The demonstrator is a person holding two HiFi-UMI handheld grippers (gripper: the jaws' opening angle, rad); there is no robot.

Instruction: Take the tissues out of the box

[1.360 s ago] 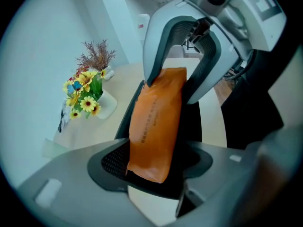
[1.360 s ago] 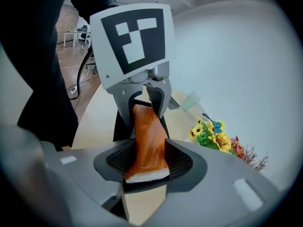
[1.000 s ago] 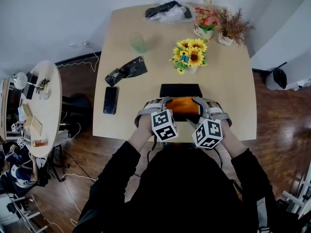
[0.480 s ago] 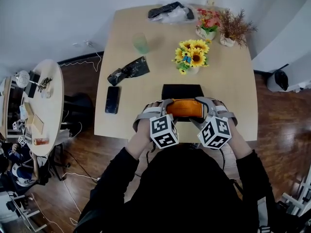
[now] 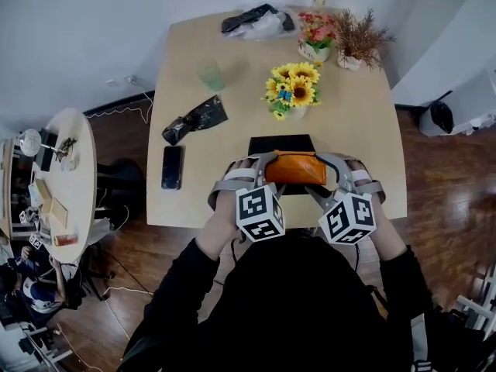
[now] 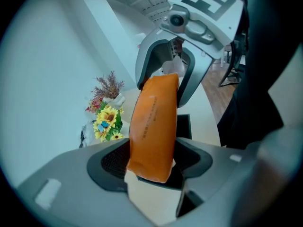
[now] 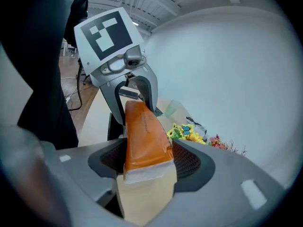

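Observation:
An orange tissue pack (image 5: 294, 169) hangs lengthwise between my two grippers, just above the near edge of a black box (image 5: 279, 142) on the table. My left gripper (image 5: 260, 163) grips its left end, and its jaws are opening slightly. In the left gripper view the pack (image 6: 152, 122) sits between the pads of the left gripper (image 6: 151, 162). My right gripper (image 5: 330, 163) holds the other end, jaws closing. The right gripper view shows the pack's (image 7: 142, 136) sealed white edge between the right gripper's (image 7: 147, 162) pads.
On the wooden table (image 5: 364, 130) stand sunflowers (image 5: 291, 91) just behind the box. A phone (image 5: 171, 167) and a black wrapper (image 5: 192, 119) lie at the left, with a green cup (image 5: 210, 74) beyond them. Flower pots (image 5: 318, 37) and a bag (image 5: 254, 22) line the far edge.
The orange pack has risen clear of the black box and come nearer the camera. Both grippers stayed on its ends, and their marker cubes moved a little apart.

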